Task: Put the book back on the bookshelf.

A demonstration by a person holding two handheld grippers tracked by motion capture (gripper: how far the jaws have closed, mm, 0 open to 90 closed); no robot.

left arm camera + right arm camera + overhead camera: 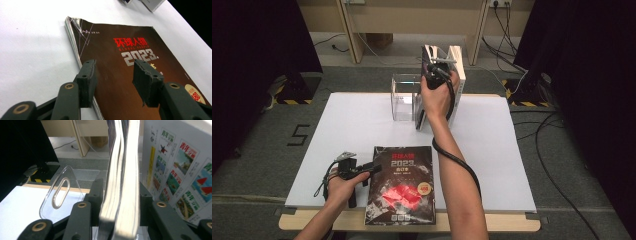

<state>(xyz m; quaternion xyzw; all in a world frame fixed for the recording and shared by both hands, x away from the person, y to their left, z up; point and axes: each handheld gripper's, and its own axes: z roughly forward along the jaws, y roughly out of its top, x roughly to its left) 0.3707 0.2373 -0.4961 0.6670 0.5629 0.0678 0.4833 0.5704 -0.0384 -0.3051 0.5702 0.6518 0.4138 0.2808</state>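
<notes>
High view puts your right gripper (435,75) at the far table edge, on upright magazines (428,85) beside a clear holder (404,97). Right gripper view adds their page edges (122,182) sandwiched between its jaws. Your left gripper (113,75) gapes over the flat magazine (125,62) near you.

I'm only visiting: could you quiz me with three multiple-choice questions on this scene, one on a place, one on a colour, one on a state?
1. Where is the dark magazine?
A. flat at the table's near edge
B. inside a clear box
C. on the floor
2. Its big title characters are:
A. blue
B. red
C. green
3. The left gripper's jaws are:
A. clamped on a cup
B. shut tight
C. open

A: it lies flat by the front edge.
B: the print is red.
C: a wide gap shows between the jaws.
</notes>
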